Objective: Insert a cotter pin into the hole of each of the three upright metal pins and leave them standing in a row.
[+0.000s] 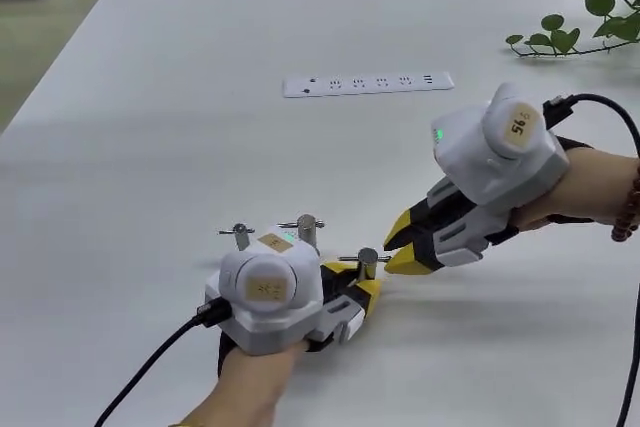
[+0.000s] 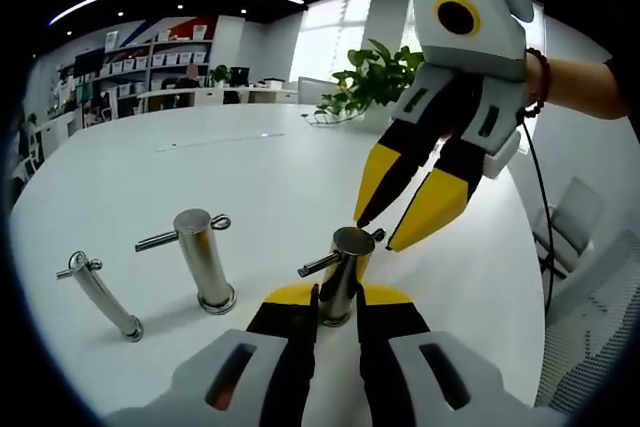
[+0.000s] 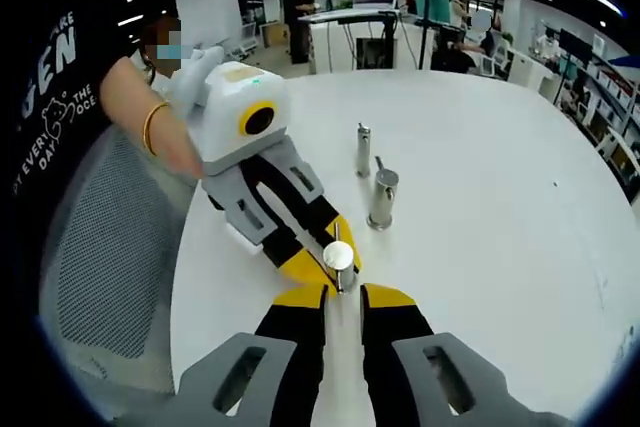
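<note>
Count three shiny steel pins [image 2: 203, 257] upright on worktop [image 2: 250, 167], three cotter pins [image 2: 160, 240], one through each head. Note left gripper [image 2: 338, 299] fingers [image 2: 290, 312] clamped on 3 o'clock pin, right gripper [image 2: 377, 234] fingers slightly apart.

The right gripper [image 3: 345, 297] aims its slightly parted, yellow-tipped jaws at the nearest metal pin [image 3: 338, 255]. The left gripper [image 3: 331, 249] clamps that pin on the white table [image 3: 480, 197]. Beyond it, a middle metal pin [image 3: 382, 197] and a far metal pin [image 3: 363, 149] stand upright, near each other.
</note>
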A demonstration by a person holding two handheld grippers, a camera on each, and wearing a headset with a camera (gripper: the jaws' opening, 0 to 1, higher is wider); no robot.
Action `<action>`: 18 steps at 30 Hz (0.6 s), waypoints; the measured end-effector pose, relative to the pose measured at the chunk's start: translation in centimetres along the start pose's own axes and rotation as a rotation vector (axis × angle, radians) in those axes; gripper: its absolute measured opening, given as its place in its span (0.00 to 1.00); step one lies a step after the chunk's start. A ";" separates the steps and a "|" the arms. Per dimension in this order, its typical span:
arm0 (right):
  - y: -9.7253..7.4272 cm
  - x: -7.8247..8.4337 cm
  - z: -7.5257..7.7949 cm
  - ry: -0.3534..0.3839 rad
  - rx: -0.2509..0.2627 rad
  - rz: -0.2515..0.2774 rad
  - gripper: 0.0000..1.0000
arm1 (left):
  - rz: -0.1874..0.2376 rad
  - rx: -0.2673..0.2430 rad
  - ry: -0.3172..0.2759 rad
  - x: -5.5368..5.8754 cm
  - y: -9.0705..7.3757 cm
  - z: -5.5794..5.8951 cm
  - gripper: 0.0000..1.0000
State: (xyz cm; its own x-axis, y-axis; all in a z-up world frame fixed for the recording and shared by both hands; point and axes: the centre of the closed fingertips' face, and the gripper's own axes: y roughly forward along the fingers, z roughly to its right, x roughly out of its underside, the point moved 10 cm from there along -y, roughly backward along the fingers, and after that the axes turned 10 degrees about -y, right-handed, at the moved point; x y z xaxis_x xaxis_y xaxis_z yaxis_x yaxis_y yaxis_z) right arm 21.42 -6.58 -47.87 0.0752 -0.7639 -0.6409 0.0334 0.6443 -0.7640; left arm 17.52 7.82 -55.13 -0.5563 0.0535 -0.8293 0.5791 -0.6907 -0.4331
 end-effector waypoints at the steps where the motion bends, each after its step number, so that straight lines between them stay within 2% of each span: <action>1: -0.1 0.0 -0.1 0.006 0.000 0.004 0.06 | 0.001 -0.002 -0.001 0.0 0.0 0.0 0.12; 8: 0.0 0.1 -0.3 0.002 0.013 0.011 0.00 | 0.005 -0.020 0.004 0.1 0.0 0.2 0.12; 18: 0.4 -0.3 -0.1 -0.014 0.015 0.016 0.00 | 0.006 -0.025 0.008 0.1 0.1 0.2 0.12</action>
State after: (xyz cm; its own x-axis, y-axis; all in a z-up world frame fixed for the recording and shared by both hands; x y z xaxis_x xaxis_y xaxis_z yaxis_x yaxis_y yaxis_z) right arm 21.28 -6.09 -47.95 0.0898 -0.7529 -0.6520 0.0466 0.6571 -0.7524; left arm 17.39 7.64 -55.17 -0.5481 0.0553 -0.8346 0.5974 -0.6725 -0.4369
